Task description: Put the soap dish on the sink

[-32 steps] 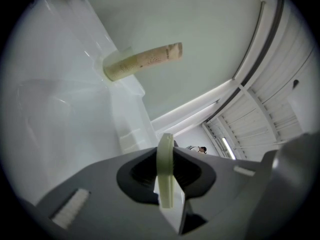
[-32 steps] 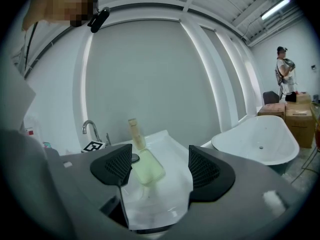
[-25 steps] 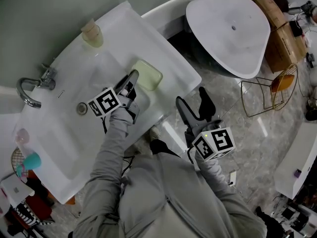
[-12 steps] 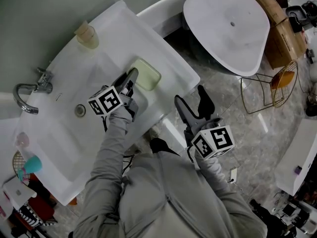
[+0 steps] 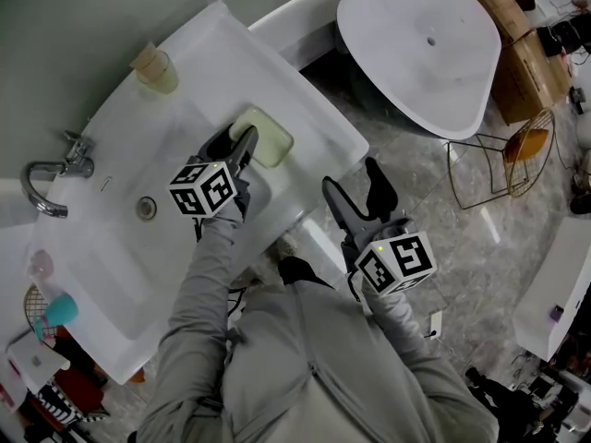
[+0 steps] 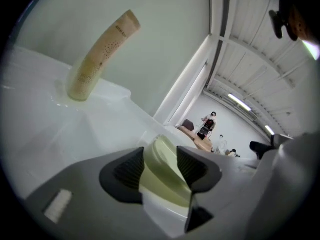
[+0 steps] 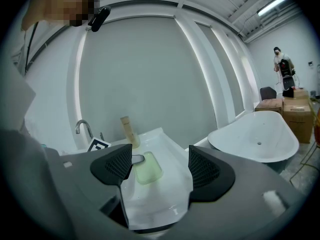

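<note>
**Letting go of the soap dish on the sink edge**

The pale green, rounded rectangular soap dish (image 5: 263, 137) lies flat on the broad right-hand ledge of the white ceramic sink (image 5: 319, 123), between the basin and the outer edge. I judge this a good place for it, because the ledge is level and the dish is near the basin but not inside it.

My left gripper (image 5: 235, 144) is low over the basin side of the dish. Its jaws are opening at this moment. The near rim of the dish is between the two black pads, but in the left gripper view the pads seem to stand off from it on both sides, so the dish rests on the ledge by its own weight.

My right gripper (image 5: 355, 185) waits well apart from the sink, over the tiled floor. Its jaws are wide apart and nothing is between them; it has no part in this step.

A beige bottle (image 5: 154, 68) stands at the far corner of the sink, well apart from the dish, and the chrome tap (image 5: 46, 181) is on the other side of the basin.

The placing looks almost done to me. What remains, I think, is to draw the left gripper back without catching the rim
</note>
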{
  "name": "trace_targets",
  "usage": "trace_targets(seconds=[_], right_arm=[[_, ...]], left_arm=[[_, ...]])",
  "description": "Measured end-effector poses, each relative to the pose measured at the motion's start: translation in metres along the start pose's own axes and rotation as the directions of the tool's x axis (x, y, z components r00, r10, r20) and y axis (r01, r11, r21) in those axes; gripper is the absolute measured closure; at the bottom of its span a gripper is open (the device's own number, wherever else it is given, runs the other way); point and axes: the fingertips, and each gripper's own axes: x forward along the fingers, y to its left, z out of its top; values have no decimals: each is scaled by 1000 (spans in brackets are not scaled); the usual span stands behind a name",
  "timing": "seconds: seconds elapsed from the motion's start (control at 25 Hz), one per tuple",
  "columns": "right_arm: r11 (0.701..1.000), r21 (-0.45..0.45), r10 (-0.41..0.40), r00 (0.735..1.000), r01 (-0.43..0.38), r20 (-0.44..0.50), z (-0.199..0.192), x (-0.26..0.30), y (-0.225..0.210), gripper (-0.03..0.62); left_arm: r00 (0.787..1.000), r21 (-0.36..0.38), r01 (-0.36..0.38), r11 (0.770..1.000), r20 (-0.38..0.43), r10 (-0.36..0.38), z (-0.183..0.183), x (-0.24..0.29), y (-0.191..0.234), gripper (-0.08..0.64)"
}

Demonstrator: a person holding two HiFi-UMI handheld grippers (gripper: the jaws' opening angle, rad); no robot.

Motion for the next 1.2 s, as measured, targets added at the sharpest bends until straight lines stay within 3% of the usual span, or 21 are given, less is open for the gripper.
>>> trace_targets(seconds=[0.08, 0.24, 0.64, 1.2], right_arm=[[1000, 2, 0, 1000, 0, -1, 0, 0, -2, 238], [1000, 4, 2, 1000, -2, 2, -1, 0, -2, 238], [1000, -6, 6, 1000, -6, 4, 3, -1, 3, 238], [999, -38, 33, 999, -32, 34, 5, -3, 30, 238]], left_arm=[[1000, 58, -25, 998, -15, 26, 0, 2, 1, 302], [999, 124, -45, 991, -20, 48, 3, 3, 2, 285], [999, 121, -49, 991, 2, 49, 11, -4, 3, 285], [995, 130, -42, 991, 98, 30, 34, -48, -7, 285]])
